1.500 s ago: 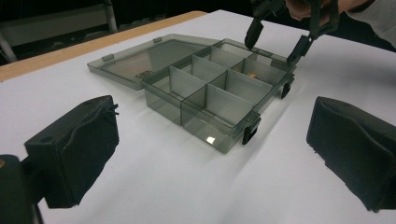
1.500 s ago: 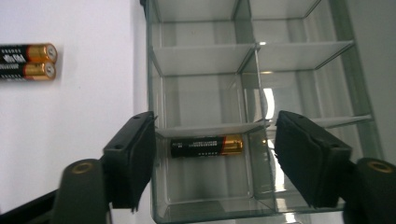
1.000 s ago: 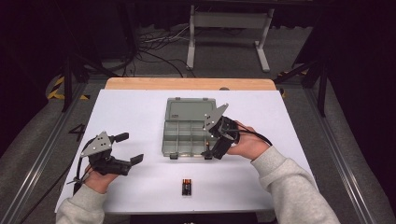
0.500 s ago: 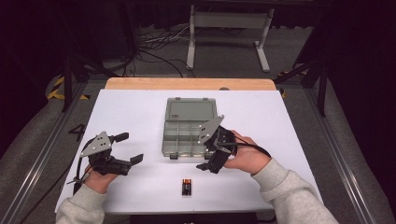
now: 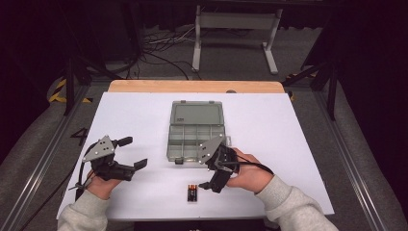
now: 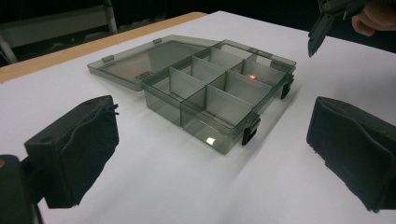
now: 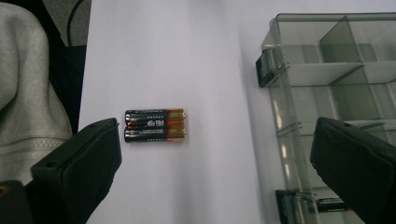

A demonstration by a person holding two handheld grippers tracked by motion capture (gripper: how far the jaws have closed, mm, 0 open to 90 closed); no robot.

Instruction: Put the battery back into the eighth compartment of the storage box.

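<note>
— On the white table (image 5: 288,125), far left: what is item one?
— Left gripper (image 5: 132,153), held in a hand (image 5: 101,185) with a grey sleeve. Jaws wide apart, nothing between them, resting low over the table, well apart from the box.

— Centre?
— One smoky plastic compartment box (image 5: 195,137), lid laid open flat toward the far edge, two black latches on its near wall. Left gripper view looks straight at it.

— Next?
— Two batteries (image 5: 192,193), side by side, touching, lying on the table near its front edge, just in front of the box.

— Right?
— Right gripper (image 5: 208,185), jaws spread, empty, tips just beside the batteries. Right gripper view shows the batteries (image 7: 155,125) between its jaws.
</note>
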